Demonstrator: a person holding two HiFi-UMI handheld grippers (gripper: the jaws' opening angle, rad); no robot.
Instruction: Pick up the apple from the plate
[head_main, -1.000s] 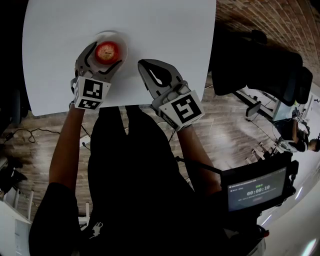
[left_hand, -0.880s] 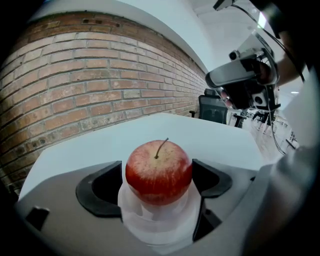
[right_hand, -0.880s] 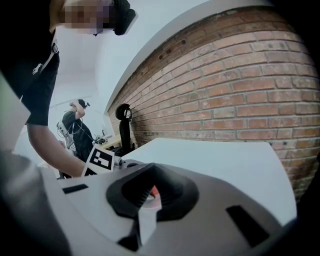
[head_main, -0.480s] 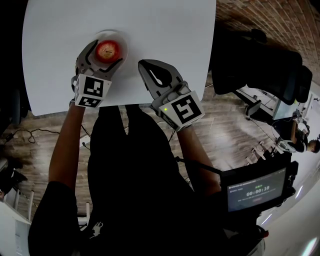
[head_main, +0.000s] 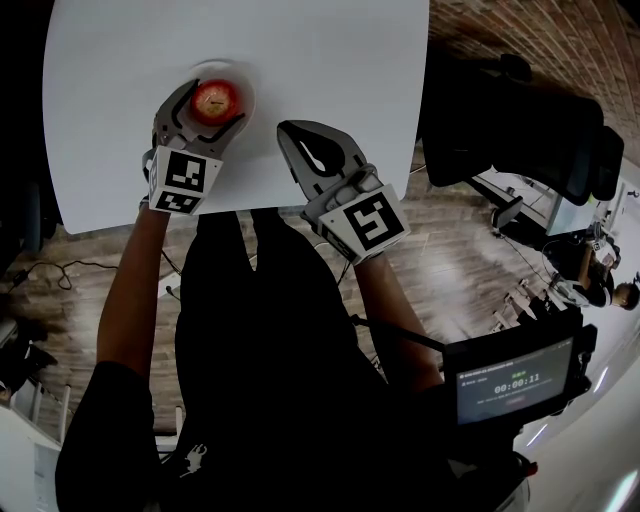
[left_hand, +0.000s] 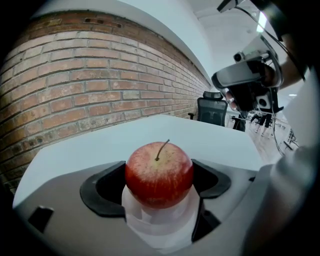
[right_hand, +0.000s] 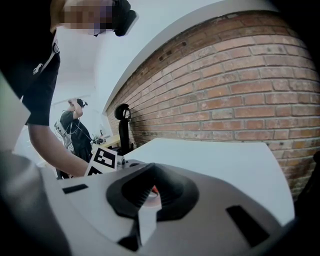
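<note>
A red apple (head_main: 215, 100) rests on a small white plate (head_main: 245, 84) near the front left of the white table (head_main: 320, 50). My left gripper (head_main: 212, 104) reaches over the plate, and its two jaws press on the apple's sides. In the left gripper view the apple (left_hand: 159, 172) fills the gap between the black pads (left_hand: 102, 187), stem up, with the plate (left_hand: 160, 225) just beneath it. My right gripper (head_main: 287, 128) hovers over the table's front edge, right of the plate, its jaws together and holding nothing. The right gripper (right_hand: 150, 192) points towards the left gripper's marker cube (right_hand: 105, 159).
The table's front edge (head_main: 250, 205) runs right under both grippers. A black office chair (head_main: 520, 120) stands right of the table on the wooden floor. A small screen (head_main: 515, 378) hangs at the person's right side. A brick wall (left_hand: 75, 85) lies beyond the table.
Hardly anything differs: the left gripper and the apple have shifted very slightly away from the person, and the right gripper has stayed where it was.
</note>
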